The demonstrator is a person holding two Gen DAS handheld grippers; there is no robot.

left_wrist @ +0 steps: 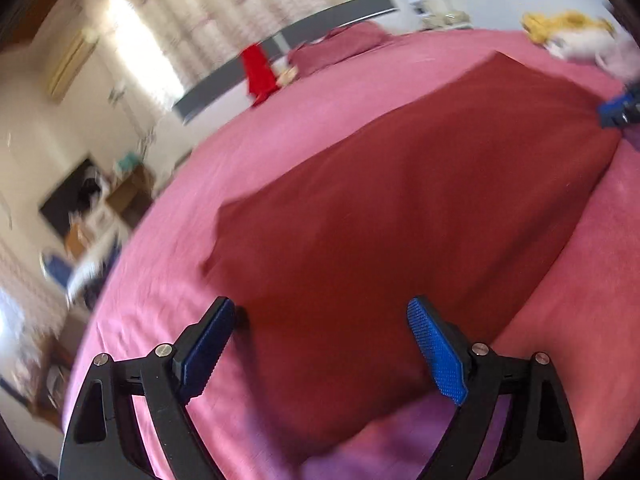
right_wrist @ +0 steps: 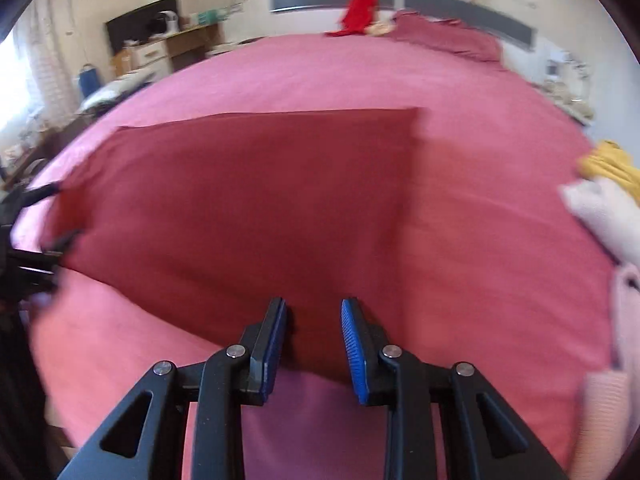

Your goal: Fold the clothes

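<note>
A dark red garment point(left_wrist: 400, 208) lies spread flat on the pink bed point(left_wrist: 280, 120); it also shows in the right wrist view point(right_wrist: 248, 200). My left gripper point(left_wrist: 320, 320) is open, its blue pads on either side of the garment's near edge, nothing held. My right gripper point(right_wrist: 314, 320) is open with a narrower gap, over the garment's near edge point(right_wrist: 312, 344). The right gripper shows at the far right of the left wrist view point(left_wrist: 618, 110); the left gripper shows blurred at the left edge of the right wrist view point(right_wrist: 36, 232).
A pile of yellow and white clothes point(right_wrist: 608, 188) lies on the bed to the right, with a pink knit garment point(right_wrist: 612, 380) nearer. A bright red cloth point(right_wrist: 360, 8) hangs at the grey headboard point(right_wrist: 460, 8) beside pink pillows point(right_wrist: 448, 36). A desk with a monitor point(right_wrist: 144, 20) stands left.
</note>
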